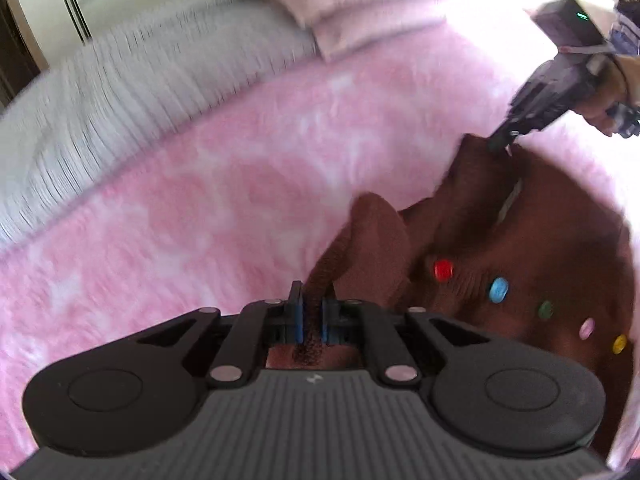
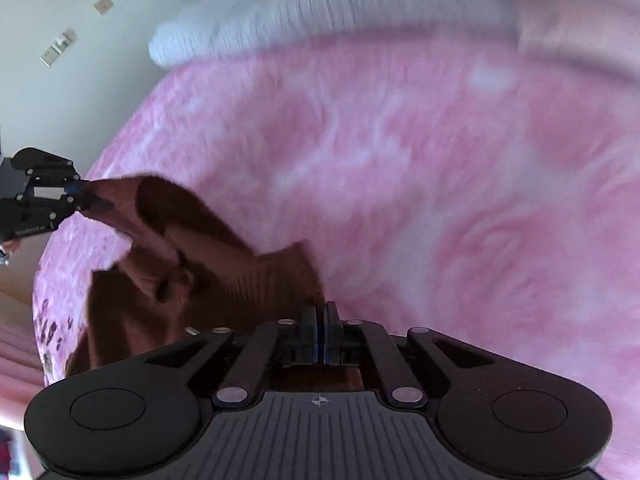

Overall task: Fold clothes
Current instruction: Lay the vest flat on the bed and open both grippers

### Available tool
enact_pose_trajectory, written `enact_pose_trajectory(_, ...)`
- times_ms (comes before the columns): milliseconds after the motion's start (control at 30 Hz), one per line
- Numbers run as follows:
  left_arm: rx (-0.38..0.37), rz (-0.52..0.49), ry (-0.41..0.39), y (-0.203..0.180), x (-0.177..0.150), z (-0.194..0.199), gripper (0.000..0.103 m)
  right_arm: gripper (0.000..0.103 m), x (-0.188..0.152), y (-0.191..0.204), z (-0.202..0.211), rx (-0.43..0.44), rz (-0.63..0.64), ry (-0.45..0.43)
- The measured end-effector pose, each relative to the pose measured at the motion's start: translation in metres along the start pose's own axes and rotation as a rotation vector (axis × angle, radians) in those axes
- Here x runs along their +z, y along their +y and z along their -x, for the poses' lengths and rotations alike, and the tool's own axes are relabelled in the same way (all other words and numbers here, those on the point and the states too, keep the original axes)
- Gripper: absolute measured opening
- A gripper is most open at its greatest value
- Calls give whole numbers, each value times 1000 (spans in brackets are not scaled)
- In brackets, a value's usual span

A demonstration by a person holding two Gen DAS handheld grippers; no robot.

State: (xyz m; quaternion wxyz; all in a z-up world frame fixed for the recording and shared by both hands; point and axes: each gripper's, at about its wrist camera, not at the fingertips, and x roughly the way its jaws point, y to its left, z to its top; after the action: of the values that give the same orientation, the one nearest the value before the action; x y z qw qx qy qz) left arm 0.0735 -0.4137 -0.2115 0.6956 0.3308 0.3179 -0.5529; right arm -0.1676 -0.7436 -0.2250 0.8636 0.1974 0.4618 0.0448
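- A fluffy pink blanket (image 1: 200, 184) covers the bed, with a grey pillow (image 1: 120, 80) behind.
- A brown cardigan (image 1: 540, 240) with coloured buttons (image 1: 498, 290) lies crumpled on the blanket.
- The left gripper (image 1: 312, 312) is clamped on a brown fold; the right gripper (image 2: 320, 328) is pinched on a ribbed edge.
- This looks like the spreading step; next, pull both corners apart and lay it flat.

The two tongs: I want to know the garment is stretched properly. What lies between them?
Only the brown cardigan spans from the left tongs to the right tongs, over the pink blanket; right wrist view.
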Motion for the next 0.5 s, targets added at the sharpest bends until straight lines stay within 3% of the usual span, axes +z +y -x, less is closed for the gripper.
enact_pose_trajectory(133,0,5,-110,10,52,21,5,0,17,33,102,-168,126,-161)
enact_pose_trajectory(200,3,33,-146,17,81,12,7,1,34,37,130,-232,153,-219)
enact_pose_trajectory(233,10,54,-159,20,95,3,8,1,44,36,136,-264,169,-243)
enact_pose_trajectory(300,72,109,-183,27,114,-16,22,1,63,31,132,-322,217,-296)
enact_pose_trajectory(400,158,236,-151,35,118,-37,25,1,81,14,113,-391,231,-373)
enact_pose_trajectory(433,160,272,-139,34,113,-38,25,5,83,9,108,-407,221,-378)
enact_pose_trajectory(500,143,291,-113,24,93,-36,33,26,72,3,107,-397,158,-375)
